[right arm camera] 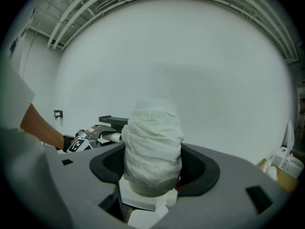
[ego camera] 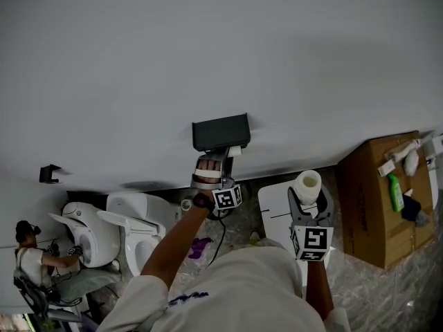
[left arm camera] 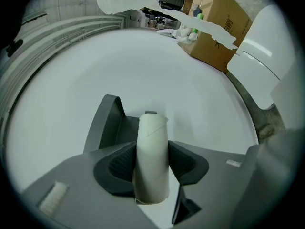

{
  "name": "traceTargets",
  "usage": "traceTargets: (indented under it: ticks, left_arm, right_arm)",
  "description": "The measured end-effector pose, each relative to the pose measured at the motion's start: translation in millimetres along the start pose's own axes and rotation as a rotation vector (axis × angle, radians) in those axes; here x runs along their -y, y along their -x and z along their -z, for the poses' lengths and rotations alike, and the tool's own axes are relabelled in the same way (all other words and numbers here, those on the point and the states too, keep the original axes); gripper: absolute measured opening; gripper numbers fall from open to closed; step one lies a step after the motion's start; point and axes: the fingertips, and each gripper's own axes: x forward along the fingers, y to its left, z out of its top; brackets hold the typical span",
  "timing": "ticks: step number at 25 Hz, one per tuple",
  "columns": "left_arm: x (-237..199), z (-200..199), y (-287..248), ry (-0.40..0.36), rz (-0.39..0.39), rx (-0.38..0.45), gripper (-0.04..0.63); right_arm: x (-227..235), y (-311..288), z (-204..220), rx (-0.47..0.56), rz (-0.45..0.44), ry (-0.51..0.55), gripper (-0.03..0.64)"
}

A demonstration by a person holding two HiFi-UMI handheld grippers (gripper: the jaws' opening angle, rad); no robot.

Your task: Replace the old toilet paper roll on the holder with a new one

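At the holder (ego camera: 221, 131), left claw (left arm camera: 152, 165) clamps a tube (left arm camera: 152, 137), unclear overhead

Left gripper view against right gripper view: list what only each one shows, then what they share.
Only the left gripper view: the left tongs closed on the cardboard tube, seen head-on, and a white fixture at the right edge.
Only the right gripper view: the new roll clamped in the right tongs, the person's forearm, and the left gripper's marker cube.
Both: the white wall, the dark holder, and the tube itself, small and sideways in the right gripper view.
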Motion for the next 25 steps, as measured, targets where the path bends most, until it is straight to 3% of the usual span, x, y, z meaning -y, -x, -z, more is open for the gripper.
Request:
traceTargets:
  ticks: [15,25]
  left_arm:
    - [-5.3,-12.7,-8.4,-0.021,-0.033,-0.005,0.198]
    - [-3.5,-25.9,-12.0,0.0,-0.007,0.018,0.198]
  right_arm:
    - [1.8,-2.3,1.1,-0.005,0.006,-0.004,0.307]
    - [6.0,-1.4,1.6,-0.008,0.014,-0.012,0.307]
